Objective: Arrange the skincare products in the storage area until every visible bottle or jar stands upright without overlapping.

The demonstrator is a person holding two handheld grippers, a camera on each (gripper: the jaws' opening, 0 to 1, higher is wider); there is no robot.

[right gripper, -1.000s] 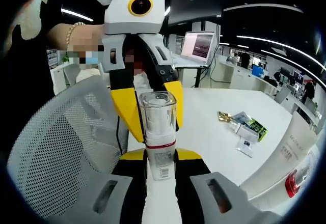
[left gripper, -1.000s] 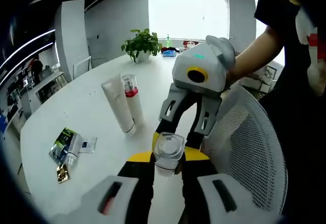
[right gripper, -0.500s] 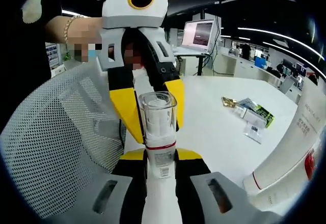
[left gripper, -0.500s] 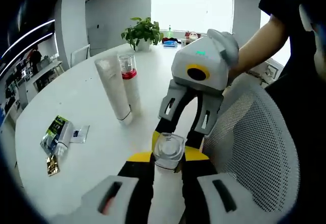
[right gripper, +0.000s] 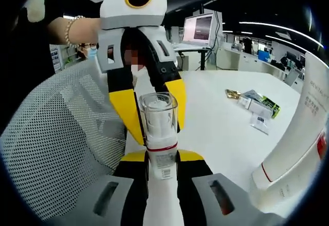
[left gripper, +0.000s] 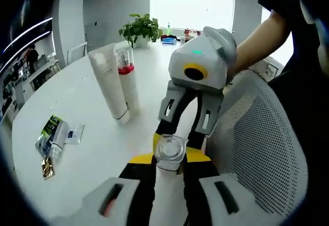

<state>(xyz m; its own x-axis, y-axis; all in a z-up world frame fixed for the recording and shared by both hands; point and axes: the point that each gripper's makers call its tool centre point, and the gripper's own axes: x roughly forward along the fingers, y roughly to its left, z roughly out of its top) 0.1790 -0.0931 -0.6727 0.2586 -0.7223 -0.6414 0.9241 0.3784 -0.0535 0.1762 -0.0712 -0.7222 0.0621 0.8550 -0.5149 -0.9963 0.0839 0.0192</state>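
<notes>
You hold the clear-capped pump bottle [right gripper: 158,133] above the bench [left gripper: 97,144] edge with both the left gripper [left gripper: 168,165] and right gripper [right gripper: 160,160] jaws clamped on it; it looks light, slick and top-heavy, so grip the body, not the cap.

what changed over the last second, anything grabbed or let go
Nothing grabbed or let go. Both grippers, left gripper and right gripper, carried the clear-capped bottle nearer the standing white tube and red-banded bottle. Both stayed shut on it; the sachets lie as before.
</notes>
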